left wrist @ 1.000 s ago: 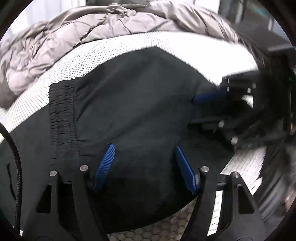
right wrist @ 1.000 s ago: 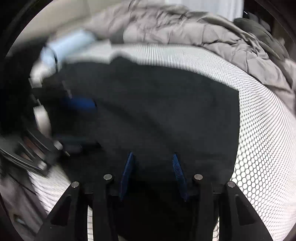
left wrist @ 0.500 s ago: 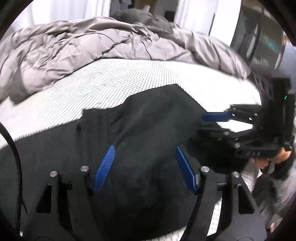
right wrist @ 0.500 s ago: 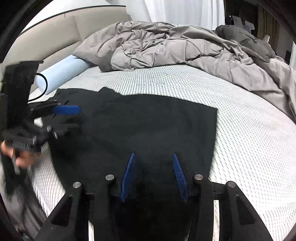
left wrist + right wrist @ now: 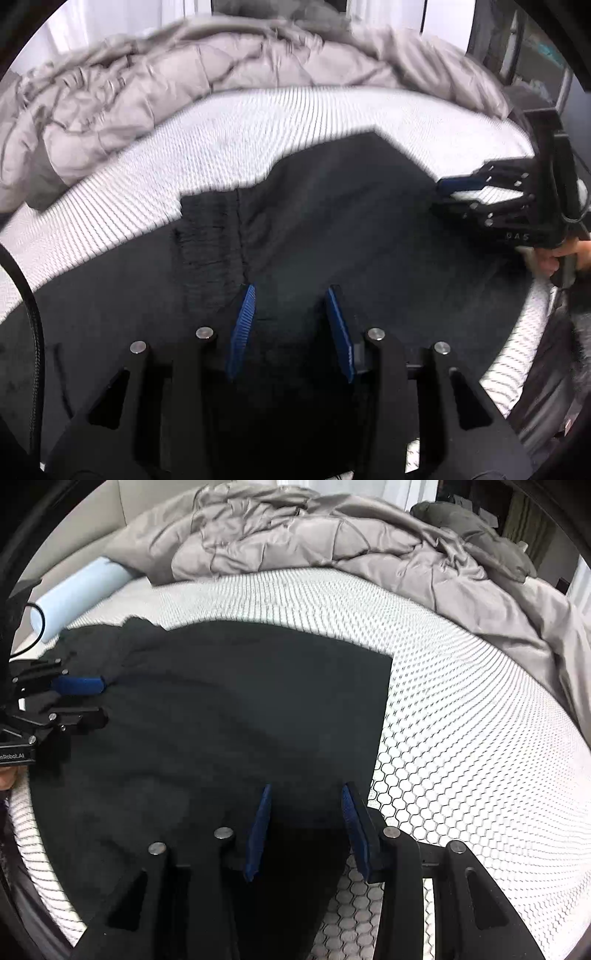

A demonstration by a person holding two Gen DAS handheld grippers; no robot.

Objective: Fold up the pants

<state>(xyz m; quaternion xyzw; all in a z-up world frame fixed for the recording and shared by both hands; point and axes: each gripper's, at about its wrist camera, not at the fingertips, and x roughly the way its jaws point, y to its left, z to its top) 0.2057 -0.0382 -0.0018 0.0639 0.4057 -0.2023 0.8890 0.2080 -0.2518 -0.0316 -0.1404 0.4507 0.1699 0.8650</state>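
Observation:
Black pants point(image 5: 332, 229) lie flat across the white mattress point(image 5: 229, 136), with the elastic waistband point(image 5: 210, 236) up and left of my left gripper point(image 5: 291, 288). That gripper hovers over the cloth. Its jaws are closing, and the blue pads show a gap with dark fabric under them, not pinched. In the right wrist view the pants point(image 5: 240, 709) end in a straight edge at the right. My right gripper point(image 5: 306, 786) stands open just inside that edge. Each gripper shows in the other's view, the right gripper point(image 5: 452, 195) at the far right and the left gripper point(image 5: 85, 701) at the far left.
A crumpled grey duvet point(image 5: 332, 542) fills the back of the bed. A pale blue bolster point(image 5: 77, 590) lies by the beige headboard point(image 5: 96, 539). A person's hand point(image 5: 565, 254) holds the right gripper's handle at the mattress edge. A black cable point(image 5: 33, 317) hangs at the left.
Both grippers have drawn back and up from the pants, so more bed shows. The left gripper's pads now stand closer together. The right gripper's pads look about the same.

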